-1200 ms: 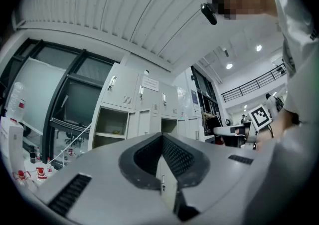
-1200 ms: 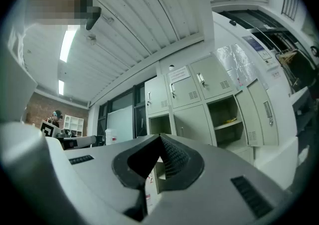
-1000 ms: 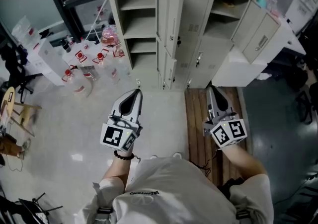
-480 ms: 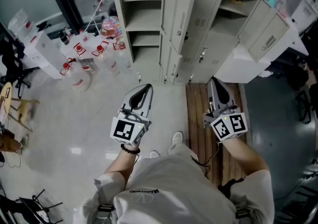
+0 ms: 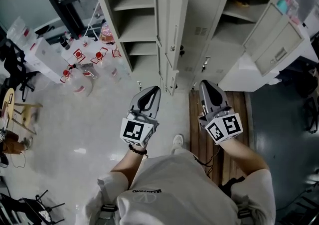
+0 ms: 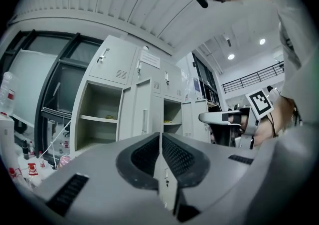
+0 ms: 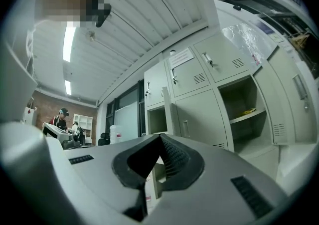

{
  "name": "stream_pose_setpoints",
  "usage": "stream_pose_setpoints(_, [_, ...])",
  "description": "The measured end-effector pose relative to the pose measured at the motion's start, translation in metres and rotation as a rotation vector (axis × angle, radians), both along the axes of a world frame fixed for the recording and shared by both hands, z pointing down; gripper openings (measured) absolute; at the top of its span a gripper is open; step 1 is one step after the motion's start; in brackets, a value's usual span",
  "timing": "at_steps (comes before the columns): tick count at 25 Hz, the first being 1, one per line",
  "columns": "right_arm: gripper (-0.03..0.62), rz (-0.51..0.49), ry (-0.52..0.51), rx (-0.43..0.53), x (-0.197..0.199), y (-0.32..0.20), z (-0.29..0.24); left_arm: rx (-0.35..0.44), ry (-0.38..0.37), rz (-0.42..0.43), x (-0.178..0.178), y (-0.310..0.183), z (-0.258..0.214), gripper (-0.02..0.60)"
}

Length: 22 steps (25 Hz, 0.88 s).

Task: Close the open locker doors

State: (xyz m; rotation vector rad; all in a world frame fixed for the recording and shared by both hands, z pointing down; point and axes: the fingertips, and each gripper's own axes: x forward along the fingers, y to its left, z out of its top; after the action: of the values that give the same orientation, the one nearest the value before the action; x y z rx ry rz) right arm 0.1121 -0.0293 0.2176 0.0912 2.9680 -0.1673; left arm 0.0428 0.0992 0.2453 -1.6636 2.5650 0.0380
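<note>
Pale lockers [image 5: 212, 4] stand with doors [image 5: 172, 17] ajar; left gripper [image 5: 154, 90] and right gripper [image 5: 204, 84] jaws together.

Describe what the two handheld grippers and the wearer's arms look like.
The left gripper and right gripper are pale grey, tapering, wedge-shaped shells with black ribbed pads lining the jaws. Each carries a white cube printed with black square markers, one on the left and one on the right. The person wears a white short-sleeved T-shirt and a dark beaded bracelet on the left wrist.
</note>
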Motion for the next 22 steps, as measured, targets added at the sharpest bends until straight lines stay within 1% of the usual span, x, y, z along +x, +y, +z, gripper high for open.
stream_pose_setpoints(3, [0.011, -0.053, 0.001, 0.030, -0.024, -0.019, 0.003, -0.020, 0.014, -0.020, -0.016, -0.034, 0.010, 0.005])
stream_pose_setpoints(6, [0.011, -0.094, 0.015, 0.019, -0.046, -0.036, 0.010, -0.042, 0.011, -0.048, -0.030, -0.061, 0.017, 0.005])
stream_pose_setpoints(10, [0.011, -0.147, 0.032, 0.008, -0.069, -0.053, 0.023, -0.064, 0.017, -0.097, -0.046, -0.085, 0.027, 0.005])
stream_pose_setpoints(13, [0.011, -0.166, 0.046, -0.012, -0.085, -0.064, 0.031, -0.085, 0.024, -0.127, -0.057, -0.099, 0.035, 0.005])
stream_pose_setpoints(16, [0.011, -0.185, 0.056, -0.013, -0.096, -0.065, 0.037, -0.107, 0.033, -0.145, -0.067, -0.112, 0.045, 0.005])
stream_pose_setpoints(20, [0.011, -0.194, 0.072, -0.011, -0.108, -0.065, 0.043, -0.123, 0.029, -0.170, -0.080, -0.128, 0.051, 0.028])
stream_pose_setpoints(22, [0.011, -0.190, 0.080, -0.004, -0.112, -0.064, 0.045, -0.131, 0.027, -0.184, -0.087, -0.134, 0.054, 0.062])
